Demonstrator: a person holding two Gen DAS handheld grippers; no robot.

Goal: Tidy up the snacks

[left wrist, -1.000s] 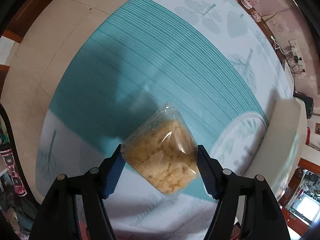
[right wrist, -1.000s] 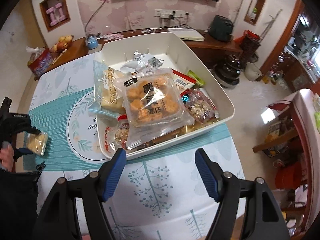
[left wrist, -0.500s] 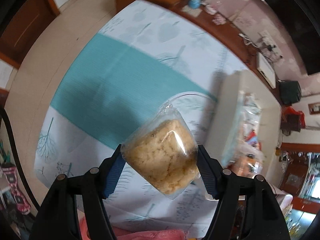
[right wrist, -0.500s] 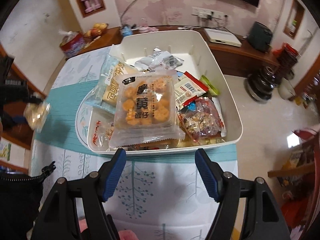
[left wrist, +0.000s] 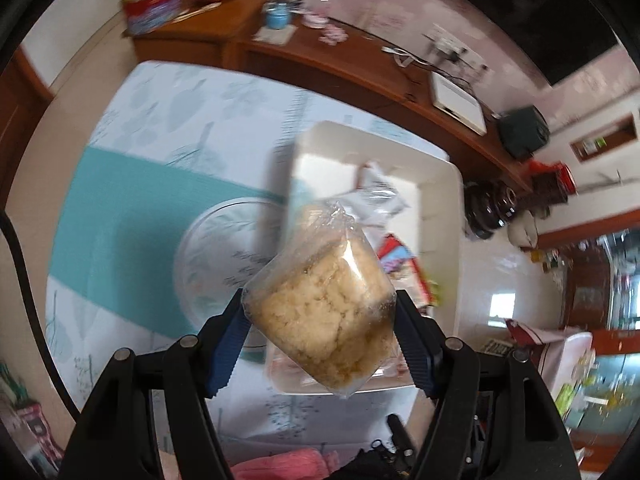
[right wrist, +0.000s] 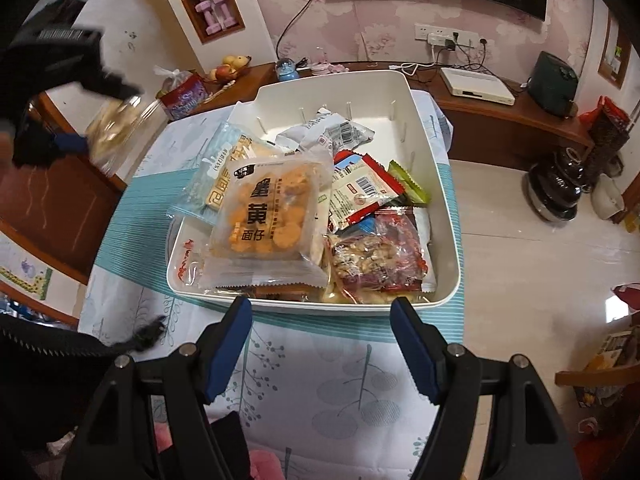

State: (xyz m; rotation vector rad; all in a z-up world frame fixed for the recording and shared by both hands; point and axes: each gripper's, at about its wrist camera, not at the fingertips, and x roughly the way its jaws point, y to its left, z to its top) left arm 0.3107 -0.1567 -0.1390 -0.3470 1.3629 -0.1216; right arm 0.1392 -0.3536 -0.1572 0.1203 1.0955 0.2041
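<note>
In the left wrist view the left gripper [left wrist: 320, 334] has its jaws pinched on a clear packet of pale crumbly cake [left wrist: 322, 316], held in the air with its sealed end pointing away — behind it, blurred, lies the white storage bin [left wrist: 440, 184] on the leaf-print tabletop [left wrist: 160, 120], with a teal runner [left wrist: 120, 220] crossing under the bin. The packet seems to hang over the bin's near-left part, though the blur makes the height hard to judge. In the right wrist view the right gripper [right wrist: 320, 344] has its jaws wide and holds nothing, poised just near of the bin's [right wrist: 452, 280] near wall. The bin is heaped: a big egg-yolk biscuit bag [right wrist: 266, 220] on top, a pale blue pack [right wrist: 218, 178] leaning over the left wall, a red-edged packet [right wrist: 360, 192], a bag of mixed nuts [right wrist: 378, 256] at near right, and a white wrapper [right wrist: 336, 132] toward the far end. At far left the other gripper [right wrist: 86, 120] shows up raised with its packet, left of the bin. The step in hand looks like carrying this packet over to be dropped in; next it needs to travel right until it is over the bin — the barer far end looks the best spot — before the jaws let go.
</note>
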